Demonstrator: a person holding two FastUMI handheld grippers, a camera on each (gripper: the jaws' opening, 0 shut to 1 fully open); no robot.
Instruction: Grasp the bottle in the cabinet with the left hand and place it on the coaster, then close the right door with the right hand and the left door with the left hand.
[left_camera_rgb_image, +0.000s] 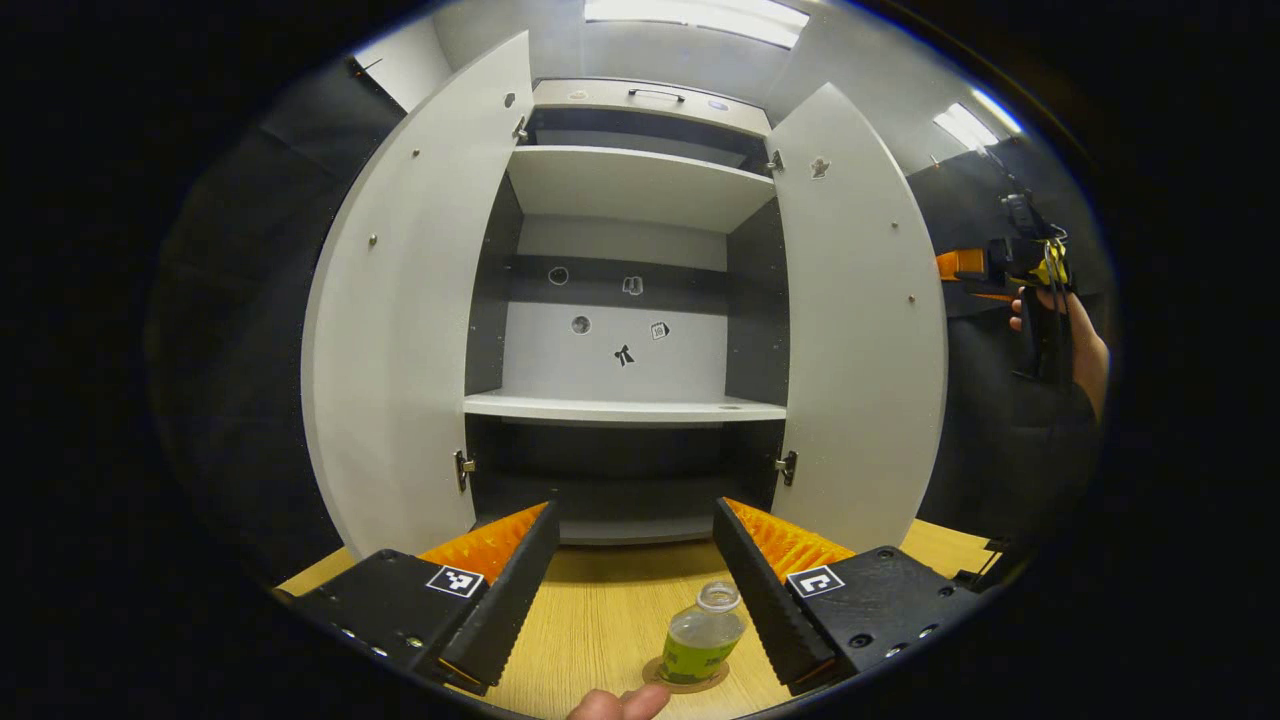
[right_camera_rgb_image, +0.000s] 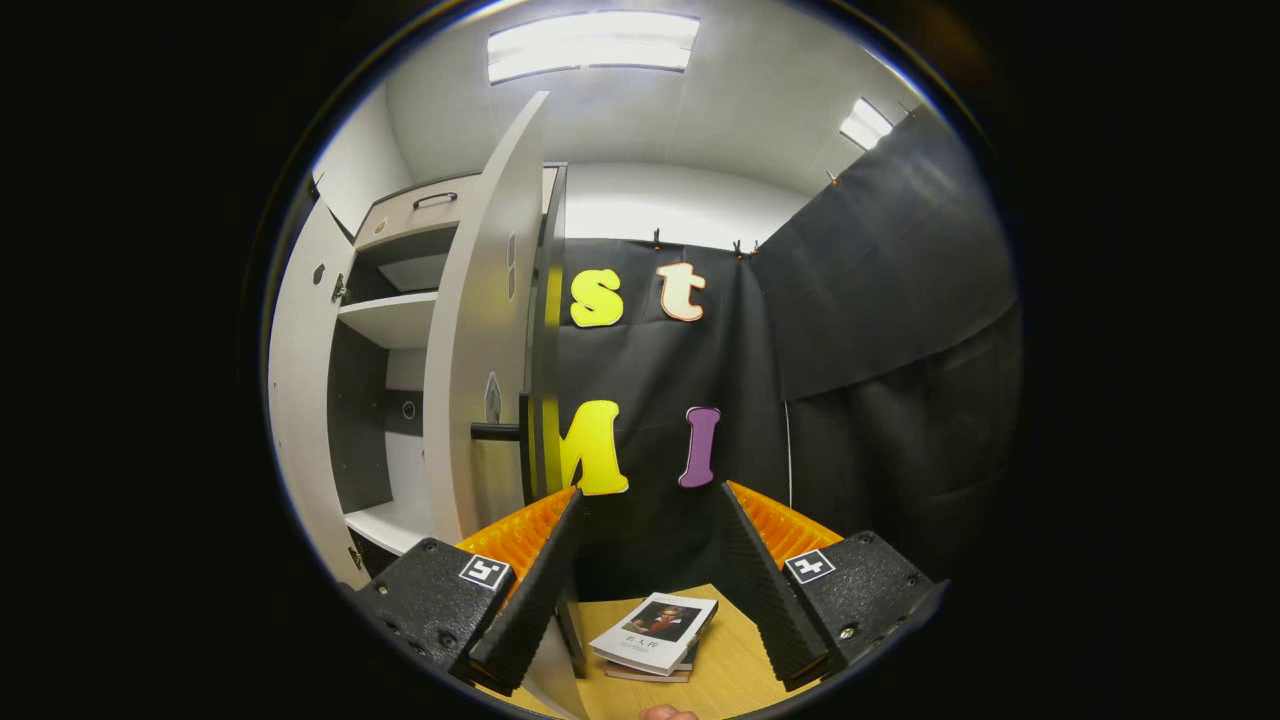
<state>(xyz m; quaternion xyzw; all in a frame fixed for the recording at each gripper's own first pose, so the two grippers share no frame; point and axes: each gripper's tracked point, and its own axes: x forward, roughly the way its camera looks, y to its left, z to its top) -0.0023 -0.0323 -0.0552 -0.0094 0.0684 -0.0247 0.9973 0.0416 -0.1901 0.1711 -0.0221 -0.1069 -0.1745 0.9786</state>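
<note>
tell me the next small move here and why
Probably swing the right hand-held gripper toward the right door and push it shut. The bottle already stands on the coaster, the left hand-held gripper is open around nothing, and both doors stand wide open.

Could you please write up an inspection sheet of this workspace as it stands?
Surface: wooden table, bare around the coaster.
Job's things: bottle upright on the coaster; cabinet left door and right door both open; shelves bare.
Clutter: books stacked on the table.
Grippers: left gripper open, bottle between its fingers but untouched; right gripper open, holding nothing, beside the right door.
Cables: nothing seen.
Surroundings: black cloth wall, ceiling lights.
</note>
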